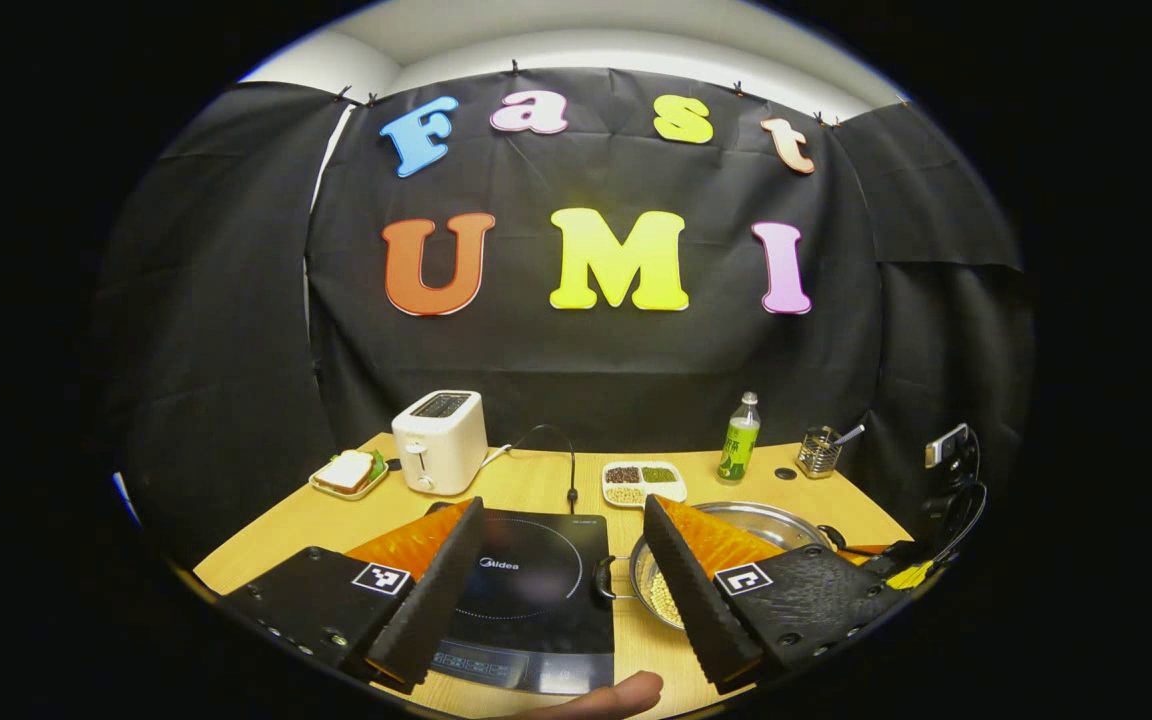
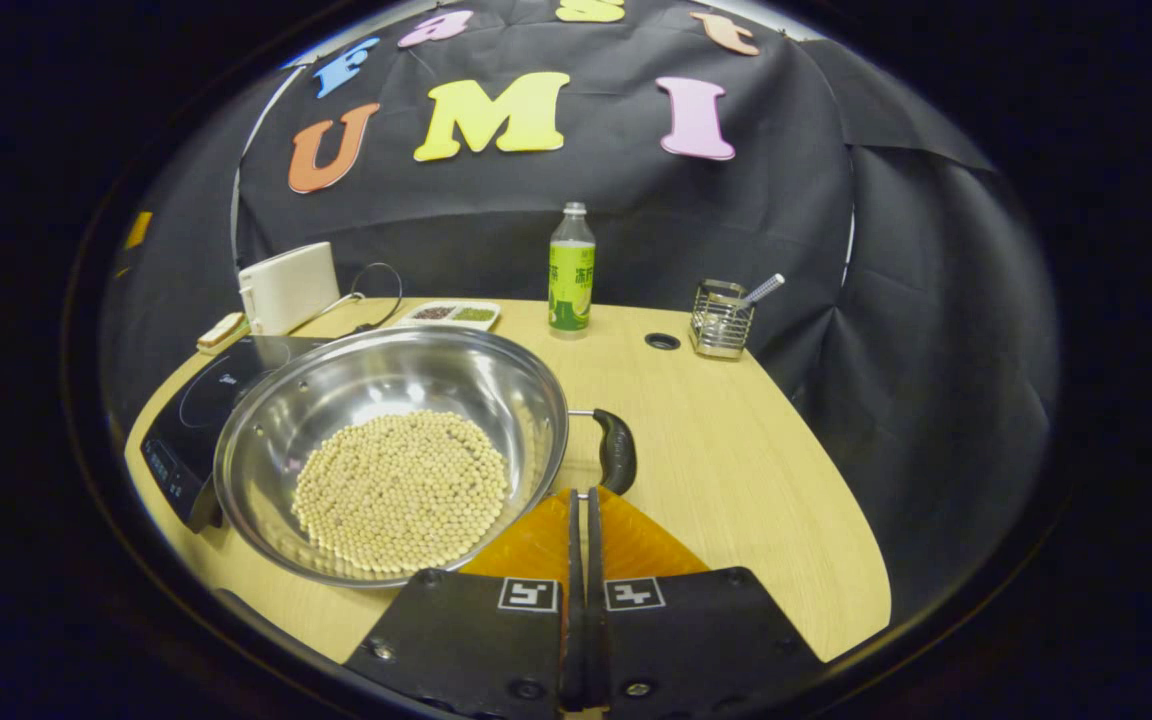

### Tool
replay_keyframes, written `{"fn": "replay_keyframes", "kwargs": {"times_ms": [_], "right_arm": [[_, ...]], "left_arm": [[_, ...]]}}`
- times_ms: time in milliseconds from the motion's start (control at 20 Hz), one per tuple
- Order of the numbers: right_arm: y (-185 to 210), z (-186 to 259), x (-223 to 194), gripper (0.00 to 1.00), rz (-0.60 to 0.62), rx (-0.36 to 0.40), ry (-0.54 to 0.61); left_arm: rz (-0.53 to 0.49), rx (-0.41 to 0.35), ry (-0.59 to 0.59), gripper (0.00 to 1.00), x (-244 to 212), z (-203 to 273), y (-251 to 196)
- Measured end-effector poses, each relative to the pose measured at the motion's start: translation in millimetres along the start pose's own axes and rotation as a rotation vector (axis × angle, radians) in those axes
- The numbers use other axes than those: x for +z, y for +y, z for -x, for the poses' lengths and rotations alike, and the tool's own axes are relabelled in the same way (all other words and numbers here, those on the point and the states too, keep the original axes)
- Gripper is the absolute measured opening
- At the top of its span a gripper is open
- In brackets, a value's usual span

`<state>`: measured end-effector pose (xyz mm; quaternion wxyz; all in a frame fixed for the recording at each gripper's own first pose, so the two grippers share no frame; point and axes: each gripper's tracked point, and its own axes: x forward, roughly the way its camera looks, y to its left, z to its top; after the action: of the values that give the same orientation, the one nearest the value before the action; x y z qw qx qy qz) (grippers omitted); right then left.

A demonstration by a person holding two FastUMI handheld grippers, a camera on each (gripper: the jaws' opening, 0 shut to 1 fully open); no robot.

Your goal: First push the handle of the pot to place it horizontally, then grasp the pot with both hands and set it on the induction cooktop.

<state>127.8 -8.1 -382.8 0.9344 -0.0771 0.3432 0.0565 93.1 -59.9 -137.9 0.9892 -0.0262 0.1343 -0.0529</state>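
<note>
In the left gripper view, my left gripper (image 1: 564, 585) hung above the near edge of the wooden table (image 1: 536, 480), its fingers spread wide and gripping nothing. Between them lay the induction cooktop (image 1: 536, 590), flat and dark. Just right of the cooktop sat the pot (image 1: 796, 522), a wide steel pan, partly hidden behind my right-hand finger, one small loop handle close to the cooktop's edge. Farther back, from left to right, stood a plate with a sandwich (image 1: 348, 472), a toaster (image 1: 439, 440), a tray of beans (image 1: 643, 482), a bottle (image 1: 739, 438) and a wire basket (image 1: 818, 452). My fingertip (image 1: 616, 695) showed at the bottom.

In the right gripper view, the pot (image 2: 386, 400) lay left of and just ahead of my right gripper (image 2: 579, 500), holding a heap of pale beans (image 2: 401, 490). My right gripper's fingers were pressed together, empty, their tips just below the pot's black handle (image 2: 617, 450), which jutted from the rim on the right; I could not tell whether they touched.
</note>
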Motion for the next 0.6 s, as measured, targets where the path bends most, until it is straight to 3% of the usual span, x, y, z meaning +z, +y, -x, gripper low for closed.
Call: {"fn": "replay_keyframes", "kwargs": {"times_ms": [350,400,550,600], "right_arm": [[-5.1,14.6,19.1,0.06,0.008,0.020,-0.048],[-7.1,15.7,24.7,0.19,0.006,0.013,-0.059],[-13.9,9.2,31.7,0.81,-0.011,-0.015,-0.075],[-13.1,9.6,31.6,0.89,-0.024,-0.010,-0.066]], "left_arm": [[0.010,-0.045,0.097,0.95,-40.8,-27.8,-14.6],[0.015,-0.050,0.124,0.95,-50.5,-35.0,-16.0],[0.028,-0.062,0.200,0.95,-73.4,-51.9,-24.0],[0.022,-0.066,0.226,0.95,-81.4,-56.0,-26.1]]}}
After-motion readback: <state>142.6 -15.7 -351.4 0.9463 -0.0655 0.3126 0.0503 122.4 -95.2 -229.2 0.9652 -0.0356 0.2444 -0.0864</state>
